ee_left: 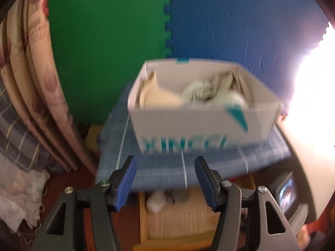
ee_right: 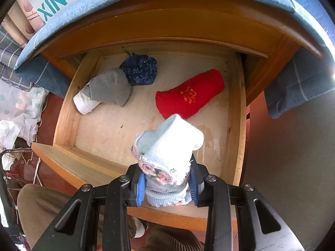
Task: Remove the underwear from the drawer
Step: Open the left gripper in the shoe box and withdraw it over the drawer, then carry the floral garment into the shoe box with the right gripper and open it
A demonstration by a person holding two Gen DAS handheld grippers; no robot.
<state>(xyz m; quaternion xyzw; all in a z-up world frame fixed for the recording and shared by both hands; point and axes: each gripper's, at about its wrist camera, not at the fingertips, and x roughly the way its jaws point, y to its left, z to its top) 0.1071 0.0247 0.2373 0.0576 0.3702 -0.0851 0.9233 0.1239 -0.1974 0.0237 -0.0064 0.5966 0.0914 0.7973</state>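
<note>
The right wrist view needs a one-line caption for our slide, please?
Right tongs grip a pale blue roll above the open drawer, with red, grey and navy rolls inside.

Left gripper [ee_left: 165, 179]: black plastic frame with triangular cut-outs, silver round screws at the pivots, black fingers faced with blue ribbed pads [ee_left: 127, 179].

Right gripper [ee_right: 167, 186]: same build, black arms, silver screws, blue ribbed pads [ee_right: 141, 190].

Person: tan ribbed corduroy trousers [ee_right: 39, 209] visible below the right gripper.
</note>
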